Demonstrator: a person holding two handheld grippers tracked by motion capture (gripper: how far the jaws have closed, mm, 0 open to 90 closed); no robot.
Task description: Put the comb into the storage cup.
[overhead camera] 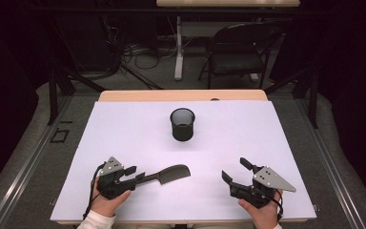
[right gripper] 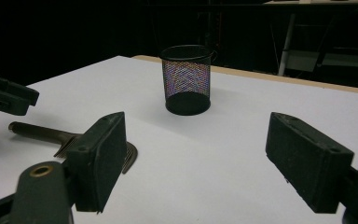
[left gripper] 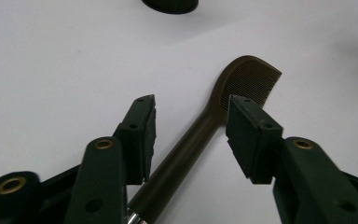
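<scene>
Two grippers: left gripper [left gripper: 191, 135], jaws apart astride the one comb [left gripper: 205, 135] without touching its handle; right gripper [right gripper: 196, 158], jaws apart, empty. Comb lies flat on the table [overhead camera: 124, 133], near side of one mesh cup [overhead camera: 182, 124]. Comb teeth show fine in the left gripper view; cup mesh in the right gripper view.

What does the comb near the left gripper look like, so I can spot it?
On the white table, look at the near left, in front of the mesh cup. The comb lies flat there, handle between the left gripper's open jaws. It is dark, long-handled, with fine teeth.
</scene>
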